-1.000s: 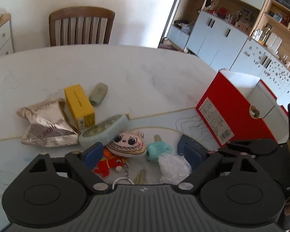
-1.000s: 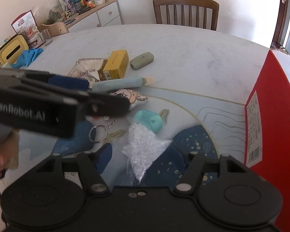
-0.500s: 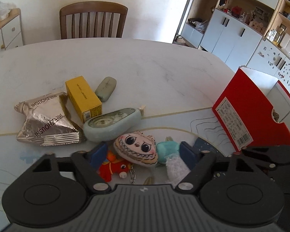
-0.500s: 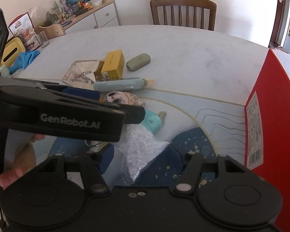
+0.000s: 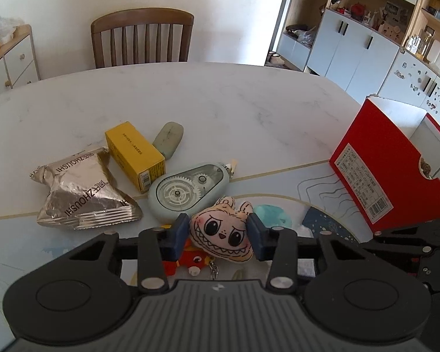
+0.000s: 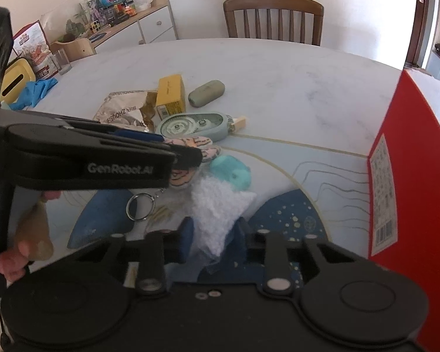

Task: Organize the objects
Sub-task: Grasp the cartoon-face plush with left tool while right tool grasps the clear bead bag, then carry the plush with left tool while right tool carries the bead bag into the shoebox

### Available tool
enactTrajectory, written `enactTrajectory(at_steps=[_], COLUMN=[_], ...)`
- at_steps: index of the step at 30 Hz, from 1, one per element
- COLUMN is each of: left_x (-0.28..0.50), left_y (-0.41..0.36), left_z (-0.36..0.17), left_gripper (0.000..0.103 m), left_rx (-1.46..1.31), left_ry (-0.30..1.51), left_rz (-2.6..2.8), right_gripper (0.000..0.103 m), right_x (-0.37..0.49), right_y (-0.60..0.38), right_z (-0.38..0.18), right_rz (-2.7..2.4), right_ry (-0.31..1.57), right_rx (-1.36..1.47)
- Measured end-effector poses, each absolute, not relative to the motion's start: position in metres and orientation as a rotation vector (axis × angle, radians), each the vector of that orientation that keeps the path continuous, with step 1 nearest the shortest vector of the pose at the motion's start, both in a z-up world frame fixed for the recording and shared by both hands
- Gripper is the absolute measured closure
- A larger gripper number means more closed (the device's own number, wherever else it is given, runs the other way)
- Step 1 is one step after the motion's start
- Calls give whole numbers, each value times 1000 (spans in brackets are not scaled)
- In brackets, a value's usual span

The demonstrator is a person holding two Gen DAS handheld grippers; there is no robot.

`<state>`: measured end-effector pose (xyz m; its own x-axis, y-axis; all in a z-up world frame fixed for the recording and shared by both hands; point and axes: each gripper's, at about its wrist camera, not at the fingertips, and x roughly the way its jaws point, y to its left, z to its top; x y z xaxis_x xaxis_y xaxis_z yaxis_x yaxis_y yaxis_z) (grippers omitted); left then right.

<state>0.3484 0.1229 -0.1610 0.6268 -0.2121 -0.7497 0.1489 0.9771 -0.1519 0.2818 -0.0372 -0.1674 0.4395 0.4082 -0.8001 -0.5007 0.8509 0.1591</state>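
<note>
My left gripper point(image 5: 218, 236) is shut on a cream plush monster keychain point(image 5: 221, 236), held just above the table; it also shows in the right wrist view point(image 6: 187, 158), its metal ring point(image 6: 140, 206) dangling. My right gripper point(image 6: 212, 236) is shut on a clear crinkly plastic bag point(image 6: 217, 205). A red plush toy point(image 5: 187, 259) lies under the left gripper. A teal squishy toy point(image 6: 233, 171) lies beside the bag. A pale green correction-tape dispenser point(image 5: 187, 189), yellow box point(image 5: 135, 155), silver snack packet point(image 5: 82, 190) and grey-green case point(image 5: 168, 139) lie beyond.
An open red box point(image 5: 390, 173) stands at the right on the white marble table point(image 5: 220, 99). A wooden chair point(image 5: 142, 39) stands at the far edge. A blue glove point(image 6: 33, 94) and yellow tissue box point(image 6: 13, 83) sit far left.
My left gripper closed on the plush monster keychain and lifted it. My right gripper closed on the plastic bag.
</note>
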Motion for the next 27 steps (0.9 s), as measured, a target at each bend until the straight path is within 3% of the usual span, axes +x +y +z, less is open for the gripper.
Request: enactTrajectory(at_steps=[8,27], left_x=[333,267], left_y=[128,95], left_z=[-146,-67], left_gripper=[63,63], left_rx=[-104,-120], left_ry=[860,829], left_rz=[-216,-264], right_gripper=[89,89], right_x=[265,202], right_y=[-48,-98], right_z=[-154,-78], right_rz=[548,524], right_ry=[934,852], right_rx=[-86,27])
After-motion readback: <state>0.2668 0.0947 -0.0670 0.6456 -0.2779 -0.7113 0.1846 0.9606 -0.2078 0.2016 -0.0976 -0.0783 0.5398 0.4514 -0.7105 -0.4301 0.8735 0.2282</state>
